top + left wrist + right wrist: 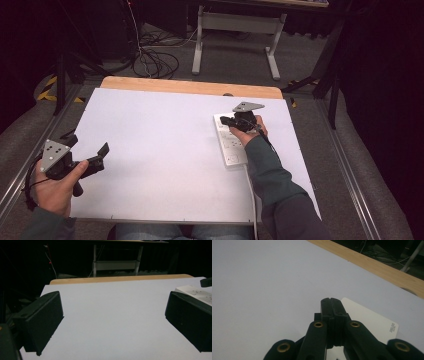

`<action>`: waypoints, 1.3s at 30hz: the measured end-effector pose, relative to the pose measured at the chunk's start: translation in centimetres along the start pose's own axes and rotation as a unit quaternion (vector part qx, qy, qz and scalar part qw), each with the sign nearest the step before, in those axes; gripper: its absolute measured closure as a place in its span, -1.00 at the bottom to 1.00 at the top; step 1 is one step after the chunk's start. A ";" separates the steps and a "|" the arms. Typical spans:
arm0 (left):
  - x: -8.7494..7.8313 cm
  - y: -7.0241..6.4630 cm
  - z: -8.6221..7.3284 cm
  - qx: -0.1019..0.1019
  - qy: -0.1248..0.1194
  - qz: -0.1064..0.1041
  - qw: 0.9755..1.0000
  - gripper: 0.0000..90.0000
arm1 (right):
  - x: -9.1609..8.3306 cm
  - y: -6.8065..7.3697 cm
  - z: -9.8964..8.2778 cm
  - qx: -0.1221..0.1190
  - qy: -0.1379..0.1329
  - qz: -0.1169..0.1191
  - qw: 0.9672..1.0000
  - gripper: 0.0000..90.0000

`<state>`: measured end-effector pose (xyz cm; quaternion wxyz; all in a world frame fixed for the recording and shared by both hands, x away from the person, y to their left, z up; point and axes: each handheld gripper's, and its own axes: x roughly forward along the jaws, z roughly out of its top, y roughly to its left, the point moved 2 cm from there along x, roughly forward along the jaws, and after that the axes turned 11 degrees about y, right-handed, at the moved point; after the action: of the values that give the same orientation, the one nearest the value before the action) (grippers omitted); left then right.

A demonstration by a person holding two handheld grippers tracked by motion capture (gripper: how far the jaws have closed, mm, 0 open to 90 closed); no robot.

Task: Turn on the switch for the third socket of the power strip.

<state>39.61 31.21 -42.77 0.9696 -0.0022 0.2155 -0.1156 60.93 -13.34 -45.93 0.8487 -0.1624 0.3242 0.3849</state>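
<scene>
White plastic power strip [231, 141] lies under the closed, empty right gripper [225, 121], nothing plugged yet; left gripper [102, 152] waits wide.

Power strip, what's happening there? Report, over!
Right hand-held gripper shut, over the white power strip, holding nothing. Left hand-held gripper open, far off. White board bare between.

strip [231, 145]: white, grey sockets
cord [251, 192]: white
mat [165, 150]: plain white
table [190, 86]: light wood, far edge
grippers [95, 159]: black jaws, grey plates
sleeves [272, 175]: dark green
</scene>
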 end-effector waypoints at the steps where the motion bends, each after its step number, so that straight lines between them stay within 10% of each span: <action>1: 0.0 0.0 0.0 0.000 0.000 0.000 1.000 -0.95 | 0.0 0.0 0.0 0.000 0.001 0.001 1.000 1.00; 39: -0.2 0.1 -0.1 0.001 0.000 0.002 1.000 -0.95 | 1.8 -0.5 -0.4 -0.005 0.055 -0.006 0.998 1.00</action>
<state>39.39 31.41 -42.76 0.9698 -0.0011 0.2156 -0.1137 62.00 -12.93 -47.42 0.8311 -0.1898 0.3672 0.3720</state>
